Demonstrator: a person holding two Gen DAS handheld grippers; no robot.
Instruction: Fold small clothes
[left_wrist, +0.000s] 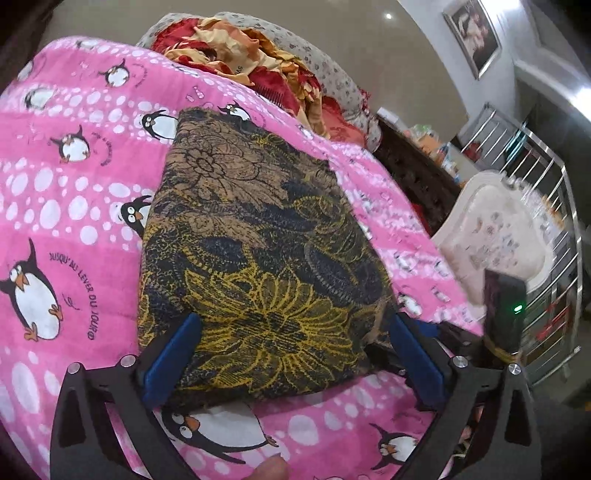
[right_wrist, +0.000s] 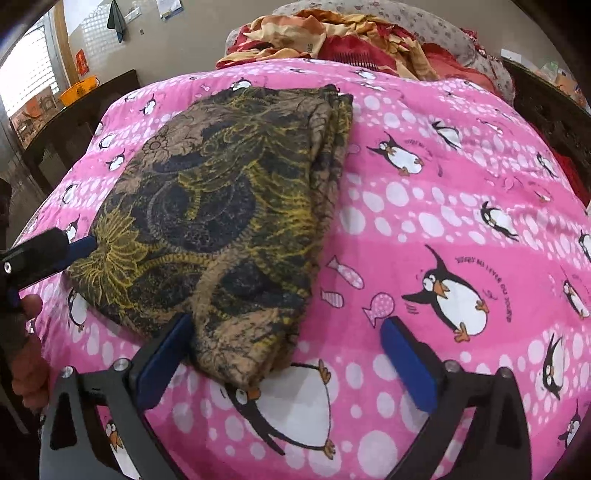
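A folded brown, black and yellow floral cloth (left_wrist: 255, 251) lies flat on the pink penguin bedspread (left_wrist: 66, 206). My left gripper (left_wrist: 295, 328) is open, its blue fingers (left_wrist: 173, 358) standing on either side of the cloth's near end. In the right wrist view the cloth (right_wrist: 218, 218) lies left of centre. My right gripper (right_wrist: 286, 328) is open over the cloth's near right corner, one finger (right_wrist: 166, 354) against the cloth, the other over bare bedspread (right_wrist: 443, 206). The left gripper (right_wrist: 55, 251) shows at the cloth's left edge there.
A heap of red and orange floral fabric (left_wrist: 255, 51) lies at the far end of the bed, also in the right wrist view (right_wrist: 351, 33). A white padded chair (left_wrist: 495, 236) and a metal rack (left_wrist: 546, 206) stand to the right of the bed.
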